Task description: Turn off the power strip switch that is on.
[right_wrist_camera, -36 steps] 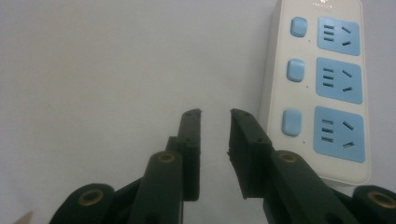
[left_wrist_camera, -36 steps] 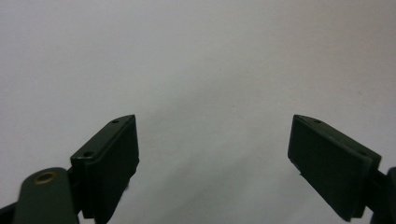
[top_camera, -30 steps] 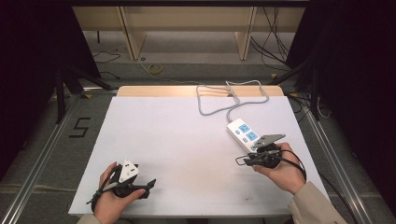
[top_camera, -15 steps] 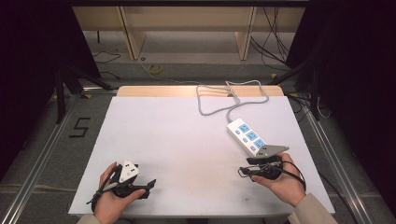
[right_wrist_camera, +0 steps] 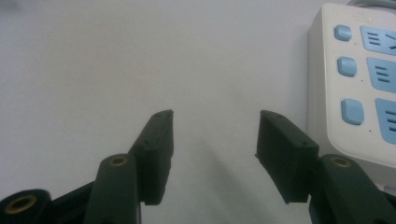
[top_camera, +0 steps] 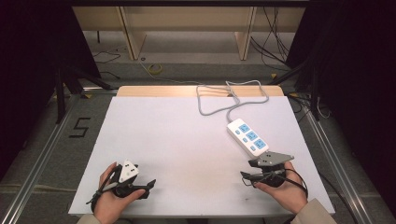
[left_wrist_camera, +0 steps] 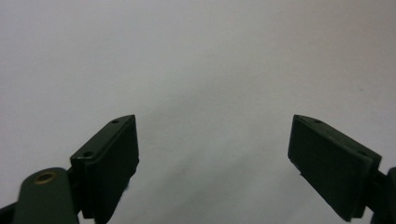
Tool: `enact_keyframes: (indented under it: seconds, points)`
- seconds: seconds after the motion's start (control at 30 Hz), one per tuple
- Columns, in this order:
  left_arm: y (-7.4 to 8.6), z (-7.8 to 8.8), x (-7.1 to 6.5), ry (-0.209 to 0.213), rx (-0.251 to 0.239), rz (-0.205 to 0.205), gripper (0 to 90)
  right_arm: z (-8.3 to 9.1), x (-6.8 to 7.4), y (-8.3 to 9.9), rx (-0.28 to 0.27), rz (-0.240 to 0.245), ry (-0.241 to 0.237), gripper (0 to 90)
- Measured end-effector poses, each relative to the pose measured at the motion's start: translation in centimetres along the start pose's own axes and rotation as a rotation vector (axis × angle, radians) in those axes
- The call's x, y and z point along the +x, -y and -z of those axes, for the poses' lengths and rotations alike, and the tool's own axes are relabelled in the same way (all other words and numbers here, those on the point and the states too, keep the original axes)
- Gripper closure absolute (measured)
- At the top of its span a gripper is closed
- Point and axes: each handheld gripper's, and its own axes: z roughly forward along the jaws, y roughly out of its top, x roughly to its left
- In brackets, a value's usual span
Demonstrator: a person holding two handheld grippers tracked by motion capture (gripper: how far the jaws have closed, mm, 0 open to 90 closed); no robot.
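1. Your left hand-held gripper [top_camera: 147,185] rests low at the near left of the white worktop [top_camera: 177,140], held in your left hand [top_camera: 112,198]. In the left gripper view its jaws stand wide apart over bare white surface, with nothing between them.
2. A grey three-cornered plate sits on top of that left hand-held gripper, and its black jaws point toward the middle of the worktop.
3. The middle of the worktop lies between your two hands, which are well apart.
4. The power strip [top_camera: 248,136] lies flat on the right half of the worktop, set at a slant, white with blue sockets and blue buttons. Its grey cable [top_camera: 219,100] runs in loops toward the far edge.
5. Your right hand-held gripper [top_camera: 243,178] sits just at the near end of the power strip, in your right hand [top_camera: 280,189]. Its jaws have just been opening and now stand apart, with nothing between them.
6. In the right gripper view the power strip [right_wrist_camera: 355,84] lies just beside the right-hand jaw, clear of both pads; three blue buttons show along its nearer edge. The jaws point across bare worktop [right_wrist_camera: 116,60], not at the strip.
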Motion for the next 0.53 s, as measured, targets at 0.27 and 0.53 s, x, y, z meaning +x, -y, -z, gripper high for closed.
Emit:
enact_keyframes:
  seconds: [0.27,0.53]
  points:
    - [0.01,-0.01,0.01,-0.001,0.001,0.0,15.8,0.2,0.2,0.89,-0.032,-0.009,0.001,45.1]
    - [0.01,-0.09,0.1,0.0,0.006,0.001,15.6,0.24,0.15,0.86,-0.041,-0.018,0.005,43.3]
